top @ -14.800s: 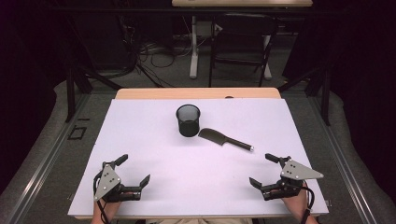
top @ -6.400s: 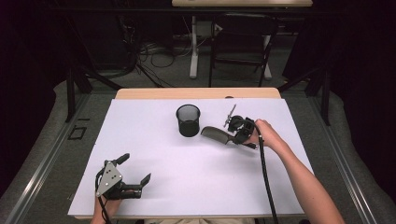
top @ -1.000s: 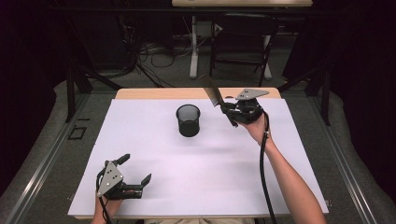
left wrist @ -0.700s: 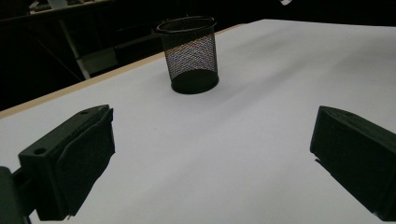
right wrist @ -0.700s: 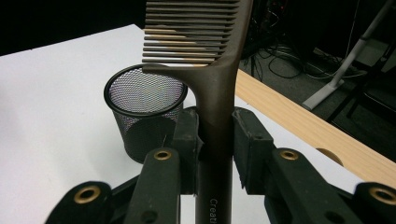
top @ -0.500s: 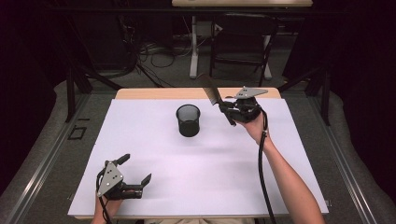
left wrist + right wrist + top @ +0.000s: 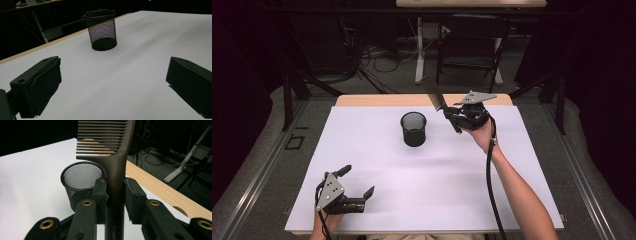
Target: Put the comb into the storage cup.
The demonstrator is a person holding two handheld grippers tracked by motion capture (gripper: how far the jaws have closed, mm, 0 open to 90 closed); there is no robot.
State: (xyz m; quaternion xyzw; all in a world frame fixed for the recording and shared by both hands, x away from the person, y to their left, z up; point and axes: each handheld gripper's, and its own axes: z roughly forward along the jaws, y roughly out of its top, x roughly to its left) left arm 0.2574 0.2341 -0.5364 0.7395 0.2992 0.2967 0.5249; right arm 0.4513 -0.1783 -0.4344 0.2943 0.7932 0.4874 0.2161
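Black comb (image 7: pixel 110 157) is sitting clenched in the right hand-held gripper (image 7: pixel 458 116), raised beside the mesh cup (image 7: pixel 413 128) on the bench (image 7: pixel 512 165). Left hand-held gripper (image 7: pixel 354 192) is resting released near the front edge. Lowering the long comb off-centre is risking a clipped rim and a tipped cup.

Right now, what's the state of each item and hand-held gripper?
Black mesh pencil cup: upright on the white sheet, empty, untouched.
Dark brown plastic comb: lifted off the table, clamped by its handle, teeth end up.
Right hand-held gripper: shut on the comb, right of the cup.
Left hand-held gripper: open, holding nothing, near the table's front edge.
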